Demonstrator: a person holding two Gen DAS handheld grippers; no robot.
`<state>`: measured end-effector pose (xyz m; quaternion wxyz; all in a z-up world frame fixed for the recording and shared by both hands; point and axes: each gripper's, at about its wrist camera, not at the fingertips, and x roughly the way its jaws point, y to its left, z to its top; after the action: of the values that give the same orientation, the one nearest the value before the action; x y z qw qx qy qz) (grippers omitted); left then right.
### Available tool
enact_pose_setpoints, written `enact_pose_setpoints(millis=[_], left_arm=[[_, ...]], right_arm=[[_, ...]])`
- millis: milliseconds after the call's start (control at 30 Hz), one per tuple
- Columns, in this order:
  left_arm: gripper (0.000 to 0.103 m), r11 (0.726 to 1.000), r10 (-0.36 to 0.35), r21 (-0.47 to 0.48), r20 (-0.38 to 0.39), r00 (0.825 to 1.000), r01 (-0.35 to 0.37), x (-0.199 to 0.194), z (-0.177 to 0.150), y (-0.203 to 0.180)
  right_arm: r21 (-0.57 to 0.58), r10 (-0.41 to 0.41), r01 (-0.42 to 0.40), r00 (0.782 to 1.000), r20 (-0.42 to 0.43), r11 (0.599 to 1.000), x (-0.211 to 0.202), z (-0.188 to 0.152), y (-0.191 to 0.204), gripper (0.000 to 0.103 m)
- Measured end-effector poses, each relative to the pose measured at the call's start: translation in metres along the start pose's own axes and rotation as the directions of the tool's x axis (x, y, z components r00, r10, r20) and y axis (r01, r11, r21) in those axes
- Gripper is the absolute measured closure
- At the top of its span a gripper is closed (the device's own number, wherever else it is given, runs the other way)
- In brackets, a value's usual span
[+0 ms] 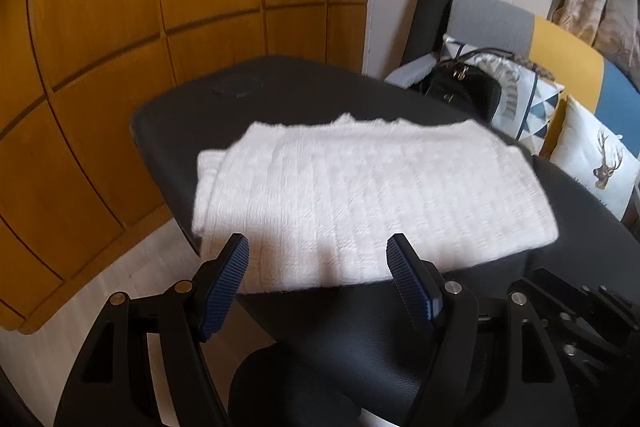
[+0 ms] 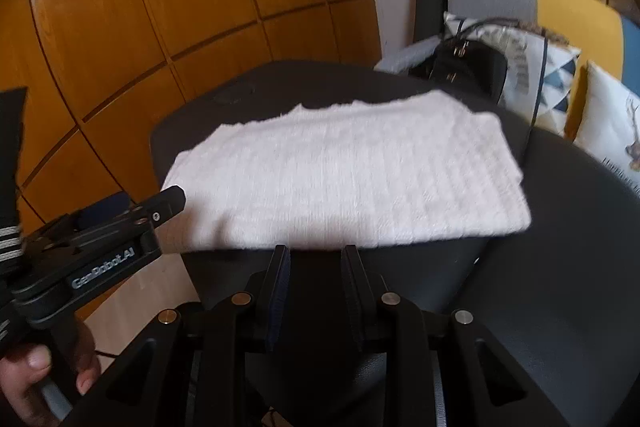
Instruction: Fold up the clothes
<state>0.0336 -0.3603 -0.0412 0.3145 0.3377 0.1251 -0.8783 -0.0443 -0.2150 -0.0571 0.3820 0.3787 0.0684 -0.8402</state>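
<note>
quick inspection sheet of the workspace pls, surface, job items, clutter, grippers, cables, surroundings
surface: dark table, mostly bare around the cloth
job's things: white knit garment lying folded flat, held by neither gripper
clutter: nothing seen on the table
grippers: left gripper jaws wide apart, empty; right gripper jaws narrowly apart, empty
cables: nothing seen
surroundings: wooden panelled wall, black bag and cushions on a sofa behind

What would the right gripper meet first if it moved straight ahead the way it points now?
Probably the near edge of the folded white garment on the dark table. The right gripper holds nothing and points at that edge; depth is uncertain, so it might touch the table just before it.
</note>
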Motion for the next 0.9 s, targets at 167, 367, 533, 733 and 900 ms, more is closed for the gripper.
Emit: enact_pose_setpoints(millis=[167, 367, 533, 733, 900], left_arm=[[0.029, 1.0, 0.009, 0.004, 0.038, 0.999, -0.01, -0.021, 0.002, -0.005], [0.029, 0.999, 0.03, -0.022, 0.042, 0.999, -0.03, -0.031, -0.003, -0.001], [0.029, 0.998, 0.037, -0.05, 0.041, 0.998, -0.035, -0.033, -0.008, 0.005], [0.028, 0.998, 0.041, -0.041, 0.041, 0.998, -0.04, -0.035, -0.011, 0.002], [0.028, 0.998, 0.045, -0.044, 0.028, 0.999, -0.044, -0.035, -0.012, 0.002]], right_arm=[[-0.046, -0.051, 0.055, 0.995, 0.082, 0.997, -0.018, 0.005, 0.01, 0.077], [-0.049, -0.064, 0.068, 0.994, 0.087, 0.996, -0.022, 0.008, 0.015, 0.077], [-0.042, -0.086, 0.09, 0.992, 0.094, 0.995, -0.024, 0.008, 0.021, 0.077], [-0.041, -0.142, 0.149, 0.981, 0.132, 0.988, -0.027, 0.013, 0.031, 0.077], [-0.026, -0.16, 0.165, 0.977, 0.138, 0.986, -0.027, 0.018, 0.035, 0.076]])
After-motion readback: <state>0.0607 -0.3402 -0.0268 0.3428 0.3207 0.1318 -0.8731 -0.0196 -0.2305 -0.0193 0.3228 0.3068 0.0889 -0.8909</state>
